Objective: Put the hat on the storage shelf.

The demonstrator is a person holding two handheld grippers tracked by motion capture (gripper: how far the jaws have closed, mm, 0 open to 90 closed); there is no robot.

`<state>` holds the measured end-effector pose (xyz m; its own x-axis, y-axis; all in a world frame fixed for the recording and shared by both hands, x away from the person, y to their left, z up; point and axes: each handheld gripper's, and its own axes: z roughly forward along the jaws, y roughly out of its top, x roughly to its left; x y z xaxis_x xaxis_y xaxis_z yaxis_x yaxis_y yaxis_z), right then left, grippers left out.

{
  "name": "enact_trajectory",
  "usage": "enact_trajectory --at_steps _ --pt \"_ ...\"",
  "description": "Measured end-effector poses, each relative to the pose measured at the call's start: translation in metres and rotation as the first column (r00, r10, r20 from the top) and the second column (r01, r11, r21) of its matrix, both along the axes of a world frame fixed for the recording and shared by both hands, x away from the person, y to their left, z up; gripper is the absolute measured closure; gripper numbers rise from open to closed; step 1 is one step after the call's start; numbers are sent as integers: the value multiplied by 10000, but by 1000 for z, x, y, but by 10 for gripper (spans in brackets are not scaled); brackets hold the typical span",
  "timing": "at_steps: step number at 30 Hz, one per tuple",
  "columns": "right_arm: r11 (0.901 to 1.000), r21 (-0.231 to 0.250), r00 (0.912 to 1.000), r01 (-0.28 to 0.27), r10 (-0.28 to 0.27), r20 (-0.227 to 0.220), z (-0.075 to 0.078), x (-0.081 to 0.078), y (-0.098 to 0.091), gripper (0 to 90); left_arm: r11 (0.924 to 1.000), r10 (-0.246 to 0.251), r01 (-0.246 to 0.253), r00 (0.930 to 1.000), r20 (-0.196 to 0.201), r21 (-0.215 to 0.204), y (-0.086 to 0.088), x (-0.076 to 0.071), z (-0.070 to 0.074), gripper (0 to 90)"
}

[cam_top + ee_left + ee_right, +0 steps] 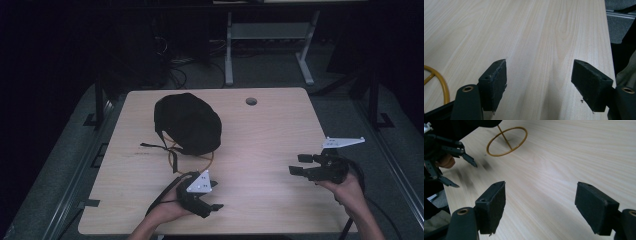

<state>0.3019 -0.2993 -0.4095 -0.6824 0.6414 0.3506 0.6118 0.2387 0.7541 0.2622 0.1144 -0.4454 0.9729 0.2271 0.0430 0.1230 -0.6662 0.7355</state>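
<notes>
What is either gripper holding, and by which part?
Nothing. The left gripper and right gripper are both open over bare table.

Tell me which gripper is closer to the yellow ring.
The left gripper, low near the table's front edge just below the yellow ring. The right gripper hovers well off toward the table's right side.

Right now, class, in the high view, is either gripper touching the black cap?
No: the black cap lies apart from the left gripper and right gripper, bare table between.

Two black handheld tools, left tool (214, 198), right tool (296, 164), grey three-cornered top plates, square black foam-faced pads (499, 83), brass-ringed screw holes, trailing black cables
</notes>
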Motion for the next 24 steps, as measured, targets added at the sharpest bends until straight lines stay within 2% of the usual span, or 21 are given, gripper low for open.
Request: enact_trajectory --at_steps 17,22,24 --pt "9998 -167 9999 49 -51 -111 -19 -28 -6 235 10000 3 -3 10000 -22 -43 -1 -1 -1 283" --pt "9983 -556 9998 150 -142 141 -24 -45 -1 221 10000 -30 29 10000 -87 -47 -2 -1 -1 283" --pt "9991 -376 9990 210 -195 398 -29 -53 0 221 10000 -95 95 9999 -85 -15 -3 -1 -2 283"
